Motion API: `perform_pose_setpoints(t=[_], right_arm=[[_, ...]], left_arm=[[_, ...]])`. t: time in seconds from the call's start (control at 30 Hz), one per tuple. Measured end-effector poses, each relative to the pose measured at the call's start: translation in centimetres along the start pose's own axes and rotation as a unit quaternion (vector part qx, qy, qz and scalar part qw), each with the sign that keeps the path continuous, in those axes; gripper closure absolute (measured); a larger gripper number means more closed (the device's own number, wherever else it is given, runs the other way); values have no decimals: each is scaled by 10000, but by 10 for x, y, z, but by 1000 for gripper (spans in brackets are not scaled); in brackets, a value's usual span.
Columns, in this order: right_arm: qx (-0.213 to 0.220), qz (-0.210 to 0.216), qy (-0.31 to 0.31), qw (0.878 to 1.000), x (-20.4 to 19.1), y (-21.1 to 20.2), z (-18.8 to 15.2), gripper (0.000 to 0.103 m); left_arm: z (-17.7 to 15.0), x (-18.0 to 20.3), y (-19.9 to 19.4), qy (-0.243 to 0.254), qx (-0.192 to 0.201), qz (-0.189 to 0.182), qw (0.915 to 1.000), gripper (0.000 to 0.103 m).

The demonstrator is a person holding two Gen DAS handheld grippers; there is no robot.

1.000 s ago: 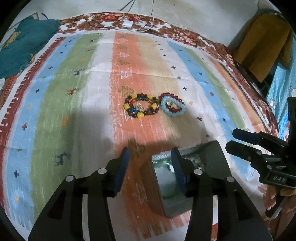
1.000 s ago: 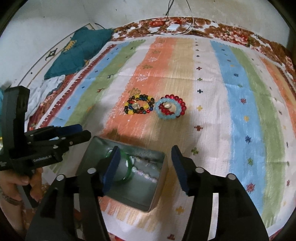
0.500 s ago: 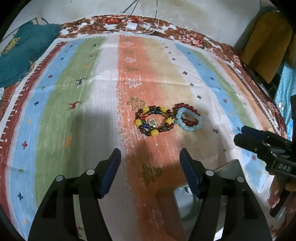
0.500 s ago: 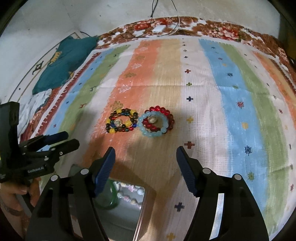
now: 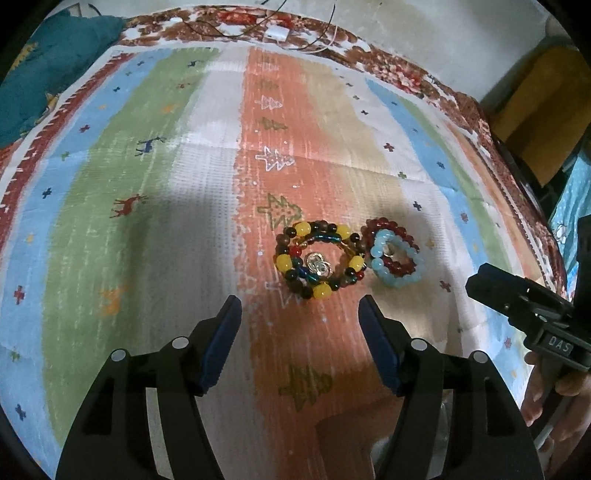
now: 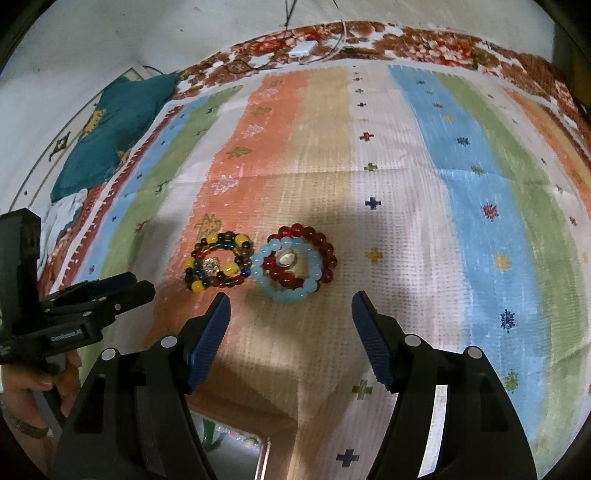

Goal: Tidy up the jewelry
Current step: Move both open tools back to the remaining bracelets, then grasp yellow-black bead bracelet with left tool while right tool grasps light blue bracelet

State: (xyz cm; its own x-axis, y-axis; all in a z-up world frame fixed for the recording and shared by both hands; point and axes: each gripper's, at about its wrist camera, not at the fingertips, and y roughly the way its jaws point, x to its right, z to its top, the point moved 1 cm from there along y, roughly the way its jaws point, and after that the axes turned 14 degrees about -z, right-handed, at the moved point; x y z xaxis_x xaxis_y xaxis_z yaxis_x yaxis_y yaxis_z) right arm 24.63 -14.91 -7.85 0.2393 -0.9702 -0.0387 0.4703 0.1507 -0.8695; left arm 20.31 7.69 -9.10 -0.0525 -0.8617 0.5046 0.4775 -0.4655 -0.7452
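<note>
A multicolour bead bracelet (image 5: pixel 319 260) (image 6: pixel 218 260) with yellow beads lies on the striped cloth, a gold charm inside its ring. Touching it on the right are a dark red bracelet (image 6: pixel 321 247) and a light blue bracelet (image 6: pixel 291 291), overlapped, with a small silver piece (image 6: pixel 286 257) in their middle. My left gripper (image 5: pixel 298 306) is open just short of the multicolour bracelet, with nothing between its blue pads. My right gripper (image 6: pixel 290 299) is open just short of the red and blue pair, also holding nothing. Each gripper shows from the side in the other's view (image 5: pixel 480 280) (image 6: pixel 142 286).
A grey box (image 6: pixel 264 454) with a green bangle inside sits at the near edge under the right gripper. A teal cushion (image 6: pixel 110 136) lies at the far left. A white plug with cables (image 5: pixel 275 35) lies at the far edge. A yellow-brown item (image 5: pixel 535 107) stands at the right.
Both grippers moved forward and down from over the grey box toward the bracelets. Their jaws opened wider. The box slid to the bottom of both views.
</note>
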Motion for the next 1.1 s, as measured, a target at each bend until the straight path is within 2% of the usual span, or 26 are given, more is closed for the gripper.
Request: perform_pose_setpoints(t=[0.33, 0.57, 0.87, 1.1], right_arm=[[-142, 101, 183, 9997, 5, 21, 11, 35], [-282, 59, 113, 9995, 2, 34, 14, 35], [-468, -31, 12, 9989, 0, 50, 13, 35], [-610, -55, -19, 9981, 0, 59, 13, 64]], left_arm=[[11, -7, 12, -177, -76, -198, 9996, 40], [16, -13, 27, -241, -226, -177, 9993, 62], [22, -25, 40, -342, -341, -47, 9988, 75], [24, -25, 45, -239, -379, 13, 9990, 80]])
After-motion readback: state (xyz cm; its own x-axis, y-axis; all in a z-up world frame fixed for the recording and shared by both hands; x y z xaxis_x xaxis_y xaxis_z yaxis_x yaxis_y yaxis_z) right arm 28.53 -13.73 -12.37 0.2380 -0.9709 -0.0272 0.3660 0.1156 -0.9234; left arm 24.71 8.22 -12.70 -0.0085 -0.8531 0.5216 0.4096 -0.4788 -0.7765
